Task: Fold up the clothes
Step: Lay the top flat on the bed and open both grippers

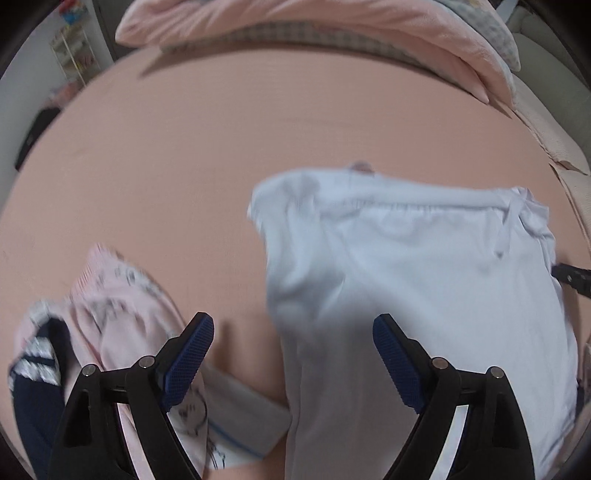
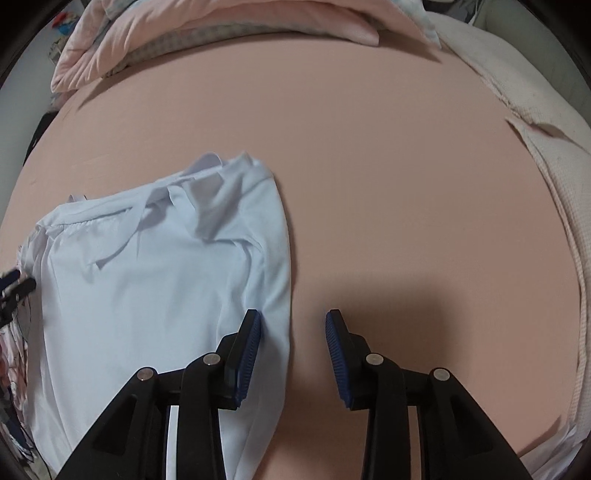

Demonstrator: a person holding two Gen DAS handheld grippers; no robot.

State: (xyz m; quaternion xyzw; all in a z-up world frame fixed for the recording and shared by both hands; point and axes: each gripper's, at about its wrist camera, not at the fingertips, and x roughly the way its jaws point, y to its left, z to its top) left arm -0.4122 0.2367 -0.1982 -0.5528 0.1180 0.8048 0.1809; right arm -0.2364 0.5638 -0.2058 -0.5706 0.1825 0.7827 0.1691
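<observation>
Fingers (image 1: 199, 332) of both grippers spread, empty; pink clothes (image 1: 122, 306) (crumpled) beside white shorts (image 1: 424, 277)

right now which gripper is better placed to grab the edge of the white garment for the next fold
Right. The right gripper is open with the white garment edge lying between its fingers. The left gripper is open too, but straddles bare pink sheet beside the garment's other edge.

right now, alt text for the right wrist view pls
Open right gripper hovers over the right edge of a pale blue garment spread on a pink bed sheet. Rumpled pink bedding lies at the far end.
</observation>
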